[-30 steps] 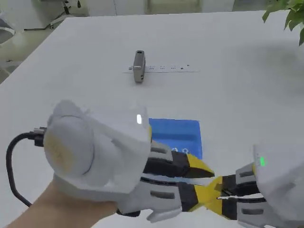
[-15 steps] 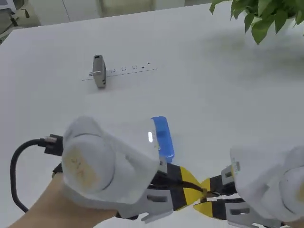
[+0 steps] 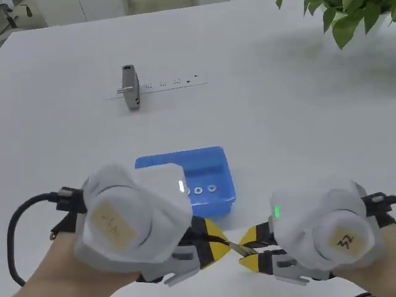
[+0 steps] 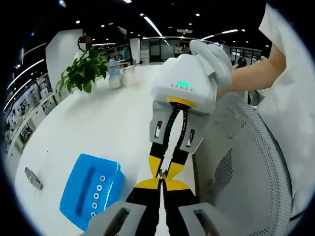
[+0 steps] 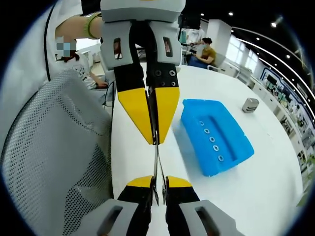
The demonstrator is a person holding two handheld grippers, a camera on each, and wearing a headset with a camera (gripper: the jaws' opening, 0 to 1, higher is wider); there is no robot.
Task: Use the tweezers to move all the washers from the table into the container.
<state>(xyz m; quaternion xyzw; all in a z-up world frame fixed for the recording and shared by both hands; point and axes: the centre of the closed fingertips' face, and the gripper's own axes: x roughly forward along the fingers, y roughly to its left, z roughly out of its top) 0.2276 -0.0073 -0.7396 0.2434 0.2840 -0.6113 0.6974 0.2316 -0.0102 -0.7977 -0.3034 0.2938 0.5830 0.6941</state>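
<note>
Tweezers (image 5: 156, 164) show as a thin metal strip bridging the two tools low in the middle of the right gripper view, and whether their own tips are pinched cannot be told. Both ends are clamped: the right gripper (image 5: 157, 181) rises from the bottom edge with its yellow jaws closed on the strip, and the left gripper (image 5: 155, 140) comes down from the top with its jaws pressed together on the other end. In the head view the two grippers meet tip to tip at the bottom centre, above the white table (image 3: 278, 93). Just beyond them, in the middle of that frame, sits the blue container (image 3: 185, 164), resting on the table. Washers (image 5: 211, 140) lie in a row of five along the container's recess, to the right of the jaws in the right gripper view. Farther off, in the upper left of the head view, a white power strip (image 3: 167, 84) carries a grey block (image 3: 129, 86). Green plant leaves (image 3: 346, 15) fill the upper right corner. A mesh chair back (image 5: 59, 147) occupies the left of the right gripper view.
</note>
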